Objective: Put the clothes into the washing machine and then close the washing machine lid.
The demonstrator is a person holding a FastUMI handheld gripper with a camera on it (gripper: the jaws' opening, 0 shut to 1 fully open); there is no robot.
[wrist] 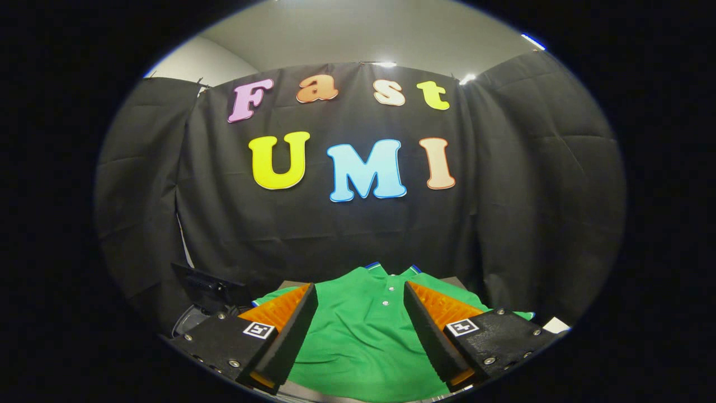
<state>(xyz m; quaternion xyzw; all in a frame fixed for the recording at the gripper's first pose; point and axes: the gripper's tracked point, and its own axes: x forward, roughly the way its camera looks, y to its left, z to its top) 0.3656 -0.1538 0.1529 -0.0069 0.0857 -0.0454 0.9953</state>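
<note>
While the fingers stand apart: the gripper (361, 330) is released, its two fingers spread wide with nothing pressed between them
Gripper fingers: both angle inward toward 12 o'clock, with a square marker tag on the upper face of each
Green shirt (363, 336): a polo-style garment lying spread flat beneath and between the fingers, reaching beyond their tips toward 12 o'clock
Collar (386, 270): at the 12 o'clock end of the green shirt, edged with a blue and white trim
Button placket (389, 295): runs from the collar toward 6 o'clock, with small pale buttons showing between the two fingers
Shirt and fingers: the cloth passes under both fingers; whether either finger touches it cannot be told
Washing machine (204, 302): a dark raised part and a grey curved rim at about 9 o'clock from the left finger, just beside the shirt's edge; its lid state cannot be told
Supporting surface (454, 281): a grey slab showing at the shirt's far corners
Booth wall (503, 212): black cloth hanging behind the shirt at 12 o'clock
</note>
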